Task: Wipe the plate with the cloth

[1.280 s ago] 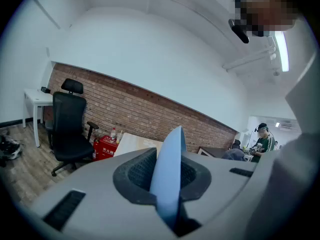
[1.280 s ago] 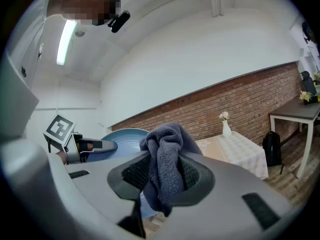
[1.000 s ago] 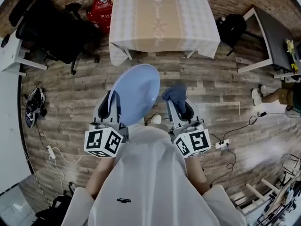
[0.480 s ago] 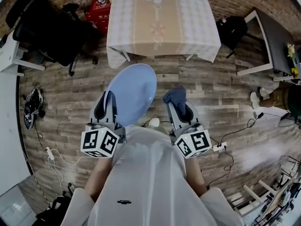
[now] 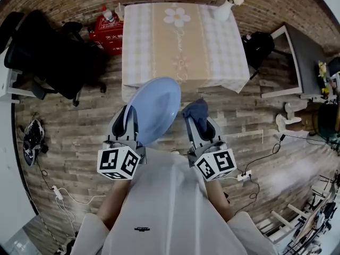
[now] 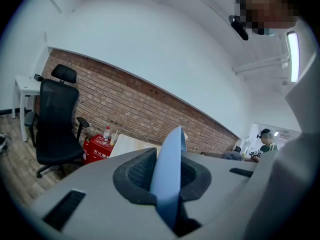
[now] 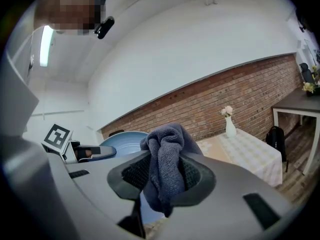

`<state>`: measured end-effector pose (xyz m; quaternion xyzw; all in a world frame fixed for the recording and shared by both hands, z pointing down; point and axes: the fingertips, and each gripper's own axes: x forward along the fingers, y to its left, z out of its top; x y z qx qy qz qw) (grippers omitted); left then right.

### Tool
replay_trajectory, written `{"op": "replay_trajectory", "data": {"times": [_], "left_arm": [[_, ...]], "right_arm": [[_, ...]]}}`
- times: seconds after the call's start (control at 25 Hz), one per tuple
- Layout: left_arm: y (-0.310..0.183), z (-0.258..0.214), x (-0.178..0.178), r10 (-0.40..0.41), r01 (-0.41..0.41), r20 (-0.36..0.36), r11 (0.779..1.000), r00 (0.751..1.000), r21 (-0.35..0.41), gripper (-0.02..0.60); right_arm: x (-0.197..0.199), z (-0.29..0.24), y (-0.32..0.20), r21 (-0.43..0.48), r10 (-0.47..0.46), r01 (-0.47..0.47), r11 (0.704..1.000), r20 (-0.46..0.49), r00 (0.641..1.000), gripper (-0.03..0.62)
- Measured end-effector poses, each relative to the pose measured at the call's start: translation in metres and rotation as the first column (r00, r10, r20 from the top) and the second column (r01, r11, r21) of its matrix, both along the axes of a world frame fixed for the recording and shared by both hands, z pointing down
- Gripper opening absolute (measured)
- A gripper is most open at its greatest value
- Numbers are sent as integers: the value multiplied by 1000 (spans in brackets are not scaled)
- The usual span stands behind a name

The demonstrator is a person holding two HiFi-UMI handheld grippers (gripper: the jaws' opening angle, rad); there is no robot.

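A pale blue plate [image 5: 153,109] is held tilted in the air, its near rim pinched by my left gripper [image 5: 127,122], which is shut on it. In the left gripper view the plate [image 6: 169,169] shows edge-on between the two jaws. My right gripper [image 5: 201,122] is shut on a bunched dark blue cloth [image 5: 195,110] just to the right of the plate, a small gap apart from it. The right gripper view shows the cloth [image 7: 166,166] gripped between the jaws, with the plate [image 7: 120,143] and the left gripper to its left.
A table with a checked cloth [image 5: 183,41] stands ahead, a white vase with flowers [image 5: 224,8] on its far right corner. A black office chair [image 5: 50,54] and a red box [image 5: 108,32] are at the left. Cables [image 5: 255,161] lie on the wooden floor. A person sits at the far right [image 5: 313,116].
The view has shifted toward the table, so more of it and the vase show. Both grippers keep their hold; plate and cloth stay side by side.
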<state>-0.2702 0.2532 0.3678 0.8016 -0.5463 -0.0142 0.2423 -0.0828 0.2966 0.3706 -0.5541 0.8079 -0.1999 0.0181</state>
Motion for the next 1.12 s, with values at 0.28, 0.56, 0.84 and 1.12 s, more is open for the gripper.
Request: {"op": "replay_trajectory", "data": {"times": [0.28, 0.56, 0.84, 1.12], "left_arm": [[-109, -13, -29, 78, -78, -25, 997, 997, 13, 48], [-171, -11, -30, 83, -83, -41, 997, 996, 4, 48], [-214, -9, 12, 72, -72, -23, 997, 997, 1, 48], [-272, -22, 74, 14, -14, -6, 1000, 1000, 15, 48]], "right_arm": [[-34, -12, -109, -3, 102, -102, 995, -7, 995, 126], [-41, -7, -157, -28, 118, -118, 993, -11, 993, 126], [-12, -6, -207, -4, 67, -67, 998, 34, 997, 126], [38, -20, -276, 44, -78, 77, 996, 32, 996, 126]]}}
